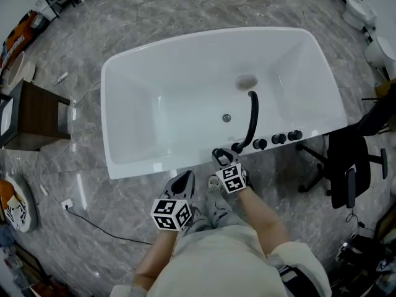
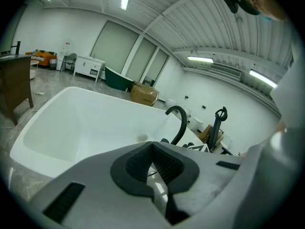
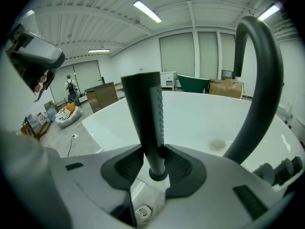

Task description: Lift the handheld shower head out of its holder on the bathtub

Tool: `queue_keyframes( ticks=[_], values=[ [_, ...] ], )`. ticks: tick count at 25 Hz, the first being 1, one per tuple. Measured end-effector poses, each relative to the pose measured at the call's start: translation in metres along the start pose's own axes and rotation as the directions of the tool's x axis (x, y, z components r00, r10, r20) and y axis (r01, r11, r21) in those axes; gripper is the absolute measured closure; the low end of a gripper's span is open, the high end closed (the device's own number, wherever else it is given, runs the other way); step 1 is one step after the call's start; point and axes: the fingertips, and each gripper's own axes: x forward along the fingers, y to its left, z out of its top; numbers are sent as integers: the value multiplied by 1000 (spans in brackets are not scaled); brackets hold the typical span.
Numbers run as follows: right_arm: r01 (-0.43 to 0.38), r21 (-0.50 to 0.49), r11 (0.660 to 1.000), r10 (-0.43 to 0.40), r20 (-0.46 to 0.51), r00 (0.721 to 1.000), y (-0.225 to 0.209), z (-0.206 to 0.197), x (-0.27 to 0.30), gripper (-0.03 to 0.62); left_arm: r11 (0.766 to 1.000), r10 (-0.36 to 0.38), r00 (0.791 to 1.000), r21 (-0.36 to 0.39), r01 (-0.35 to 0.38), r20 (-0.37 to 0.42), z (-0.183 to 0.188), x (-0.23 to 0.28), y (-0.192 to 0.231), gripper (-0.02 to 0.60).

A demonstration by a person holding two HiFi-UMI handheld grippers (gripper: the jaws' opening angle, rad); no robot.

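Observation:
A white bathtub (image 1: 145, 166) lies below me, and a black curved spout (image 1: 252, 119) and black knobs (image 1: 278, 138) stand on its near rim. The handheld shower head (image 3: 145, 113) is a dark, upright stick with a ribbed strip, standing left of the spout (image 3: 259, 80). My right gripper (image 3: 155, 159) is shut on its lower stem, a pad against each side. In the head view the right gripper (image 1: 221, 159) sits at the rim, just left of the spout's base. My left gripper (image 1: 183, 181) hangs nearer me, off the rim, shut and empty (image 2: 152, 147).
A dark wooden side table (image 1: 31, 116) stands left of the tub. A black office chair (image 1: 349, 166) is close to the tub's right corner. A cable and plug (image 1: 68, 204) trail over the grey marble floor at the left.

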Motion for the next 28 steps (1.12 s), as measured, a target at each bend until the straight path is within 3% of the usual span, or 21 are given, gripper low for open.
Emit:
queue_keyframes(
  ticks=[10,21,28],
  values=[
    [27,-11,1000,-27,-9,1000,4,7,-12,452,1000,-22,1000,16,22,-17,-7,-5,-4,561],
    [104,46,993,-108,93,990,9,39,-53,452,998,-51,999,38,51,-9,-13,-37,-10,561],
    [171,48,984,-177,188,966,21,56,-87,453,996,-71,997,52,71,2,-26,-65,-11,561]
  ],
)
